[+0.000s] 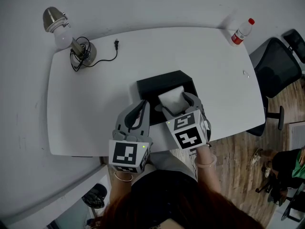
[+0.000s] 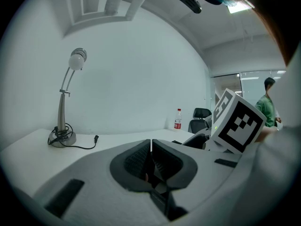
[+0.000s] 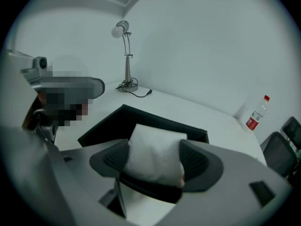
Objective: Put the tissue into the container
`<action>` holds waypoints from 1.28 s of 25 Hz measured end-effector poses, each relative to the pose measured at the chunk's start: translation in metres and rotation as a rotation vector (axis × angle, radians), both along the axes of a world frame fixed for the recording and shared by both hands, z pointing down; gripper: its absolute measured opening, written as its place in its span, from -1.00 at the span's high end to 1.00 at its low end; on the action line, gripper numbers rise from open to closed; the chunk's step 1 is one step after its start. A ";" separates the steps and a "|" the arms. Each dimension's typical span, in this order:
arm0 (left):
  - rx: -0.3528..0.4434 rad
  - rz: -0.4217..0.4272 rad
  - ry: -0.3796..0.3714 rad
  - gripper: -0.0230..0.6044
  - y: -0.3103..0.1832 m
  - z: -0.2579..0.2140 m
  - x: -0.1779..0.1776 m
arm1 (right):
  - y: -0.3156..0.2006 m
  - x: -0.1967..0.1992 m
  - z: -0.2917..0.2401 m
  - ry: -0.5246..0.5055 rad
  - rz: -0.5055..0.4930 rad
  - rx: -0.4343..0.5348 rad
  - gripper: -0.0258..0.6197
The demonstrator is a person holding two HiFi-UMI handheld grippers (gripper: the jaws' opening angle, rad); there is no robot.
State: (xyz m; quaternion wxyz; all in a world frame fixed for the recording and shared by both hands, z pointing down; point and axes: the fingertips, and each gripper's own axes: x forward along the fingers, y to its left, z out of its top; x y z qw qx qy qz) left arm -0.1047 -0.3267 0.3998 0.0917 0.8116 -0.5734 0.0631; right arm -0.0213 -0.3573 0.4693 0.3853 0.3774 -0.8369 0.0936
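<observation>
In the head view, one white table (image 1: 95,104) carries one black container (image 1: 162,81), one desk lamp (image 1: 77,46) and one bottle (image 1: 242,31). Two grippers hover at the table's near edge. The right gripper (image 1: 175,104) pinches the single white tissue (image 1: 170,98) over the container's near side, and the left gripper (image 1: 143,109) sits just beside it.

In the left gripper view, its two jaws are pressed together with nothing between them.

In the right gripper view, both jaws squeeze the tissue's sides, with the open container just beyond.
</observation>
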 end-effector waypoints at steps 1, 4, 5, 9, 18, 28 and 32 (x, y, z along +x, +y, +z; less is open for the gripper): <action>0.000 0.000 0.000 0.83 -0.001 0.000 0.000 | 0.000 0.000 0.001 0.007 -0.002 -0.005 -0.18; 0.001 0.000 -0.001 0.83 -0.002 0.000 0.001 | 0.001 0.000 0.004 0.028 -0.003 -0.020 -0.18; 0.001 0.000 -0.001 0.83 -0.002 -0.001 0.001 | 0.000 0.000 0.004 0.034 -0.003 -0.023 -0.18; 0.001 -0.005 -0.002 0.83 -0.001 -0.001 -0.001 | 0.000 0.001 0.005 0.041 -0.001 -0.031 -0.18; 0.010 -0.011 -0.008 0.83 0.003 -0.006 -0.006 | 0.002 0.000 0.002 0.019 0.002 -0.013 -0.18; 0.028 -0.009 -0.017 0.83 0.014 -0.014 -0.010 | 0.005 -0.002 -0.019 -0.034 0.029 0.085 -0.18; 0.039 -0.007 -0.019 0.83 0.022 -0.019 -0.011 | 0.009 -0.004 -0.027 -0.059 0.039 0.113 -0.18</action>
